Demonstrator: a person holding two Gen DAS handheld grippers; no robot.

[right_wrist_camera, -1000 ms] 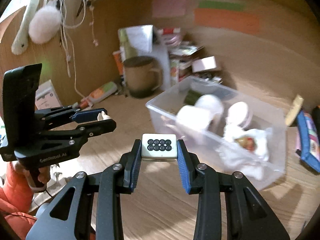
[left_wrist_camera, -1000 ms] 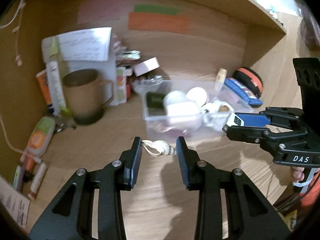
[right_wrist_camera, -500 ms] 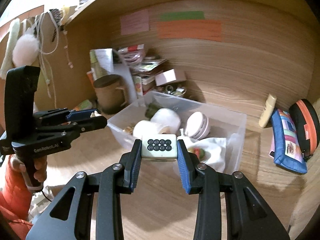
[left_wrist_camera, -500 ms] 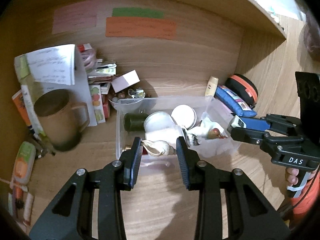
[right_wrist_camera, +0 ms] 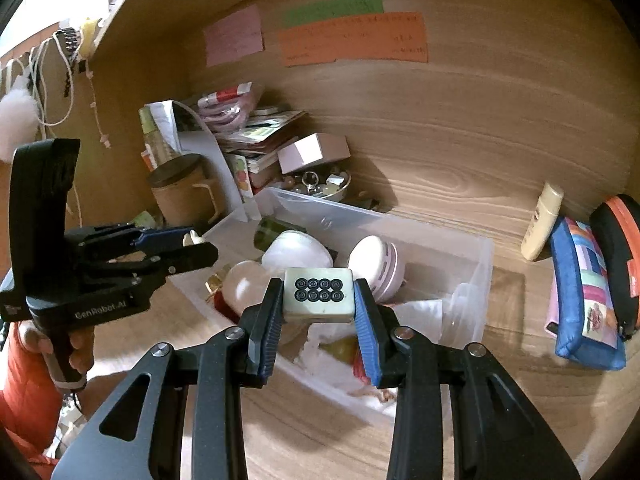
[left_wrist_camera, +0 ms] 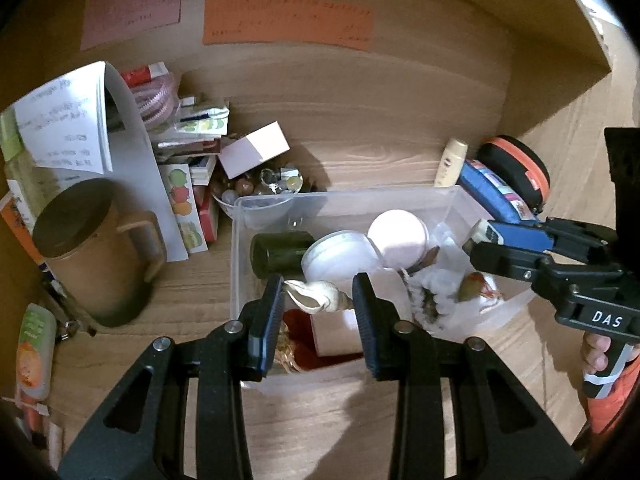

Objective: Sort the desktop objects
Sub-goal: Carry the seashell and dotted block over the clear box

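Note:
My left gripper (left_wrist_camera: 319, 298) is shut on a cream seashell (left_wrist_camera: 318, 296) and holds it over the near left part of a clear plastic bin (left_wrist_camera: 344, 200). My right gripper (right_wrist_camera: 319, 296) is shut on a pale mahjong tile (right_wrist_camera: 319, 295) with black circles, held over the bin's (right_wrist_camera: 486, 264) near side. The bin holds white round jars, a dark green bottle (left_wrist_camera: 280, 250), white tissue and small trinkets. The right gripper also shows at the right of the left wrist view (left_wrist_camera: 480, 240), the left gripper at the left of the right wrist view (right_wrist_camera: 196, 246).
A brown lidded mug (left_wrist_camera: 92, 248) stands left of the bin. Papers, small boxes and a bowl of beads (left_wrist_camera: 264, 188) crowd the back left corner. A blue pouch (right_wrist_camera: 584, 292), an orange-black case (right_wrist_camera: 620, 248) and a cream tube (right_wrist_camera: 542, 222) lie to the right. Wooden walls enclose the desk.
Both grippers have moved forward with their objects, from short of the bin to above it. The bin now looks closer and lies beneath both.

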